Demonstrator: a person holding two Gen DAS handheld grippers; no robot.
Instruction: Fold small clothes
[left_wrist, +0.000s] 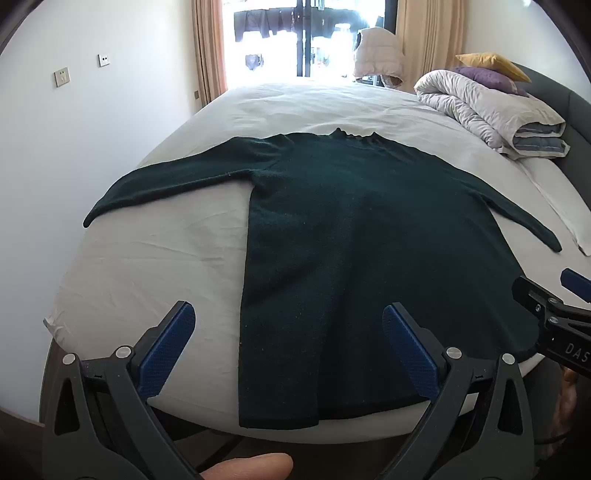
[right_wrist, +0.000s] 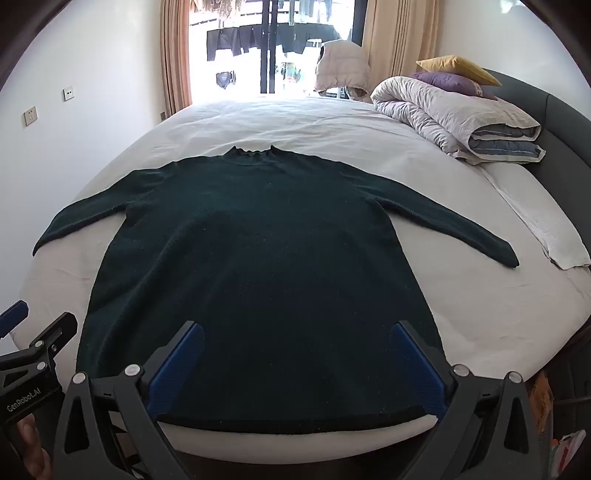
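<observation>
Left wrist view: our left gripper (left_wrist: 288, 350) hangs with jaws wide apart and empty above the hem of the dark green sweater (left_wrist: 351, 229), which lies flat, sleeves outspread, on the bed (left_wrist: 147, 266).

Right wrist view: our right gripper (right_wrist: 295, 369) likewise gapes empty over the hem. We judge folding not yet begun; next, we need a sleeve or side edge pinched.

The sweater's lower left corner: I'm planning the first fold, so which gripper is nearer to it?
Left. The left gripper hovers open over that hem corner of the dark green knitted sweater; the right gripper hovers open over the hem's middle, farther right.
</observation>
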